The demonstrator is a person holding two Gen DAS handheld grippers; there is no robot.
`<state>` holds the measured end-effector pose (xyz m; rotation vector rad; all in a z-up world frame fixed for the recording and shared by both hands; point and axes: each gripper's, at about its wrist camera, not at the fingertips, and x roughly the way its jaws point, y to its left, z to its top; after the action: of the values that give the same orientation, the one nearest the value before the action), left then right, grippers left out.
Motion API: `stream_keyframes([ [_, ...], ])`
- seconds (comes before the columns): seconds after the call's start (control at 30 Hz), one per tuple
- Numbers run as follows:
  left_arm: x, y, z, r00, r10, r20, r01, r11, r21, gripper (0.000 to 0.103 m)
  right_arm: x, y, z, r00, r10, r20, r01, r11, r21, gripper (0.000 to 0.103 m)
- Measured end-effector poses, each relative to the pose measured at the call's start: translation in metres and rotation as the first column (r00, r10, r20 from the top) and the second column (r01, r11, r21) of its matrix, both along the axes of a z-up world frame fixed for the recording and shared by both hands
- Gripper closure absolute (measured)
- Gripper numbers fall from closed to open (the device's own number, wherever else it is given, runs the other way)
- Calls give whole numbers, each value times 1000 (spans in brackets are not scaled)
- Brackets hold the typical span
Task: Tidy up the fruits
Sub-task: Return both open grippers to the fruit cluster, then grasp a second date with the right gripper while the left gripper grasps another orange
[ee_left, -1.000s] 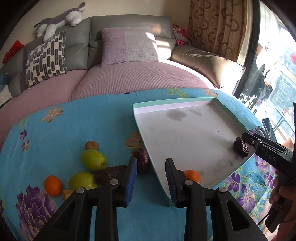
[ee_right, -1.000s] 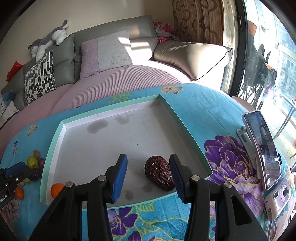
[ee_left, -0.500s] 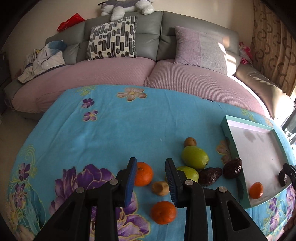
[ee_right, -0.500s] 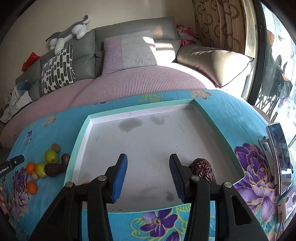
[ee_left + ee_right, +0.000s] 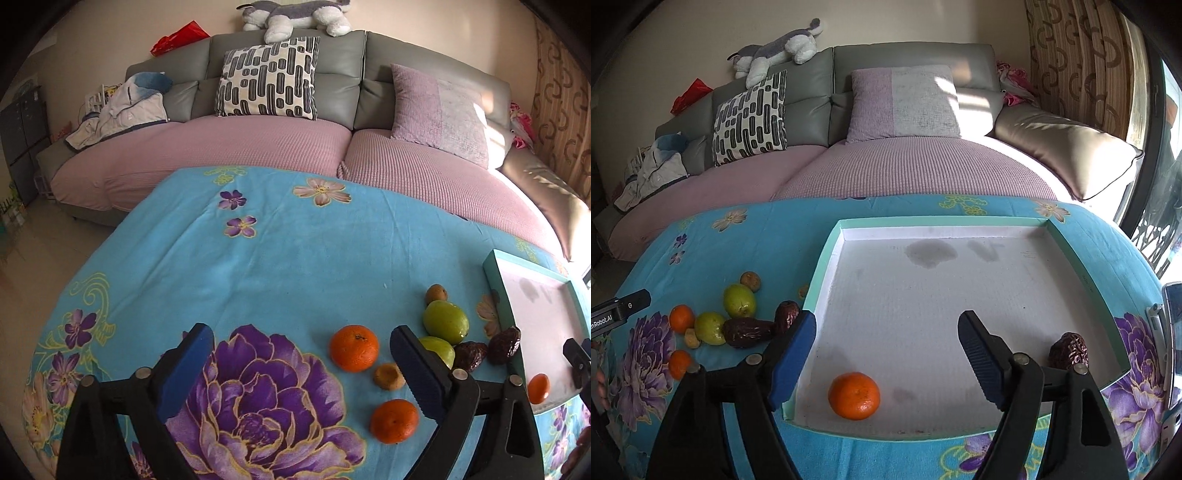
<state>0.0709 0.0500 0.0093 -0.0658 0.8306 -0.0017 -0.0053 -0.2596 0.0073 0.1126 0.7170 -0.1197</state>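
The left gripper [image 5: 301,373] stands wide open and empty above the blue floral cloth [image 5: 295,266], with an orange [image 5: 354,347] between its fingers' line of sight and a second orange [image 5: 394,421], two green fruits [image 5: 445,321] and two dates [image 5: 469,355] lying loose nearby, just beside the tray [image 5: 496,291]. The right gripper [image 5: 886,354] is likewise spread wide and holds nothing, poised over the tray [image 5: 960,221]. Inside the tray lie one orange [image 5: 854,396] near the front left corner and one date [image 5: 1068,345] near the front right, well apart.
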Motion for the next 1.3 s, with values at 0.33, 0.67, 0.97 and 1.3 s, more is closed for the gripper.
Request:
stream_keyframes([
  [0.33, 2, 26, -7, 998, 67, 0, -67, 997, -22, 0, 12, 48, -5, 993, 118, 29, -116, 990, -84, 8],
  [0.67, 4, 25, -11, 999, 6, 45, 0, 992, -127, 0, 28, 71, -16, 986, 164, -8, -164, 981, -101, 8],
  [0.97, 13, 17, -15, 998, -59, 26, 62, 988, -139, 0, 44, 73, -20, 985, 172, -32, -174, 982, -76, 52],
  [1.3, 20, 2, -23, 995, -96, -16, 94, 988, -121, 0, 50, 73, -28, 982, 176, -66, -181, 981, -76, 63],
])
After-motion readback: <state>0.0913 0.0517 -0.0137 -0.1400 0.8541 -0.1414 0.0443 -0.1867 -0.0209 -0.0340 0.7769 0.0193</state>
